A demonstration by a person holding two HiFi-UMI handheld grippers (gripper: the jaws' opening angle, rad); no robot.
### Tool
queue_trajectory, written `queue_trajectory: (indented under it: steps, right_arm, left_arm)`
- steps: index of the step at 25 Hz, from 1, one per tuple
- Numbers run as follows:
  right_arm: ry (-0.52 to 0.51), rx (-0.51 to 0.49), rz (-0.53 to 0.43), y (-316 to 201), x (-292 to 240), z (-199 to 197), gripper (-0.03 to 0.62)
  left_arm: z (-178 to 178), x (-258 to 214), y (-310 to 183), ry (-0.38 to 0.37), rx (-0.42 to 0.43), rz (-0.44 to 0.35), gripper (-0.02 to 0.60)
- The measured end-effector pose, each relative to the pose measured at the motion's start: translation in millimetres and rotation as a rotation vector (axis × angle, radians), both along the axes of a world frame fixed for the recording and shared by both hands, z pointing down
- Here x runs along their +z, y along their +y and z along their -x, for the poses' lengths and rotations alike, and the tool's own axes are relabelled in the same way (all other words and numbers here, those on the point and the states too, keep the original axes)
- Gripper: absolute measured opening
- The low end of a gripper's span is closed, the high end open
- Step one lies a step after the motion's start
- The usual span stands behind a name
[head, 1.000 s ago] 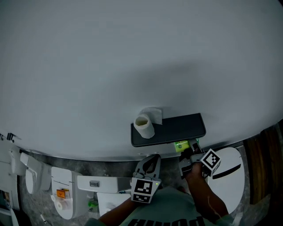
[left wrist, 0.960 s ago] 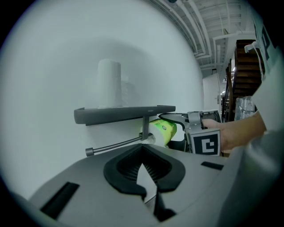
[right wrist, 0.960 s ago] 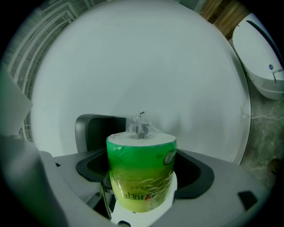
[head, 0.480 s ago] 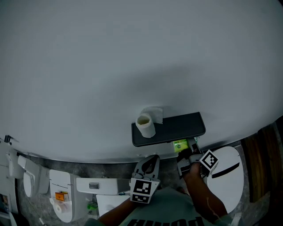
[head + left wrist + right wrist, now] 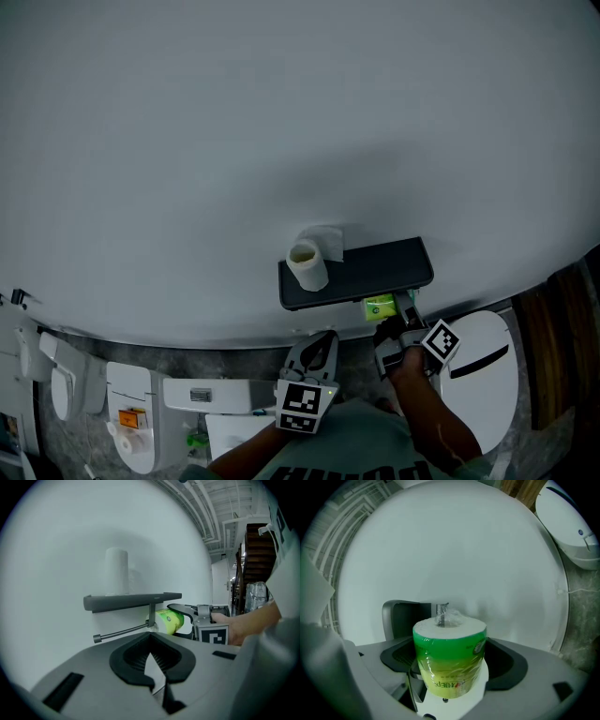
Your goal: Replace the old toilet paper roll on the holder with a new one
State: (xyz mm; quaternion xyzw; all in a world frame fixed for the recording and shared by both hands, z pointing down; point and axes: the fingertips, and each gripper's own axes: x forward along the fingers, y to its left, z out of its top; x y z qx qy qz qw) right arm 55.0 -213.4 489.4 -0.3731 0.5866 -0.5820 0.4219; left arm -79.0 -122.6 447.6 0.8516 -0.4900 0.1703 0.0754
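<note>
Snugly clamped in right tool (image 5: 451,668) — green-wrapped roll (image 5: 449,641).

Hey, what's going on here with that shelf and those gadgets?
A person is swapping toilet paper with two handheld grippers. The right gripper clamps a new green-wrapped roll just under the dark shelf, beside the holder's bar, not yet on it. The old roll stands on the shelf. The left gripper hangs below, shut and empty.
</note>
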Motion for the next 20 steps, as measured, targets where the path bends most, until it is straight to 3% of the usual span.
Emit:
queue_trajectory:
  steps: [9,16,20]
  right_arm:
    - [-0.015,-0.045,0.004,18.5,8.3,3.4,0.443]
    - [0.040,-0.056,-0.008,44.6,4.1,-8.7,0.439]
    - [0.099,-0.054,-0.033,57.7,-6.5,-18.5,0.385]
  left_arm:
    - [-6.7,-1.5,3.2,0.002,0.010,-0.004,0.005]
    - [-17.4,-0.8,8.4,0.018,0.026,-0.002,0.005]
    - [-24.6,0.1,11.6,0.030,0.036,-0.002,0.005]
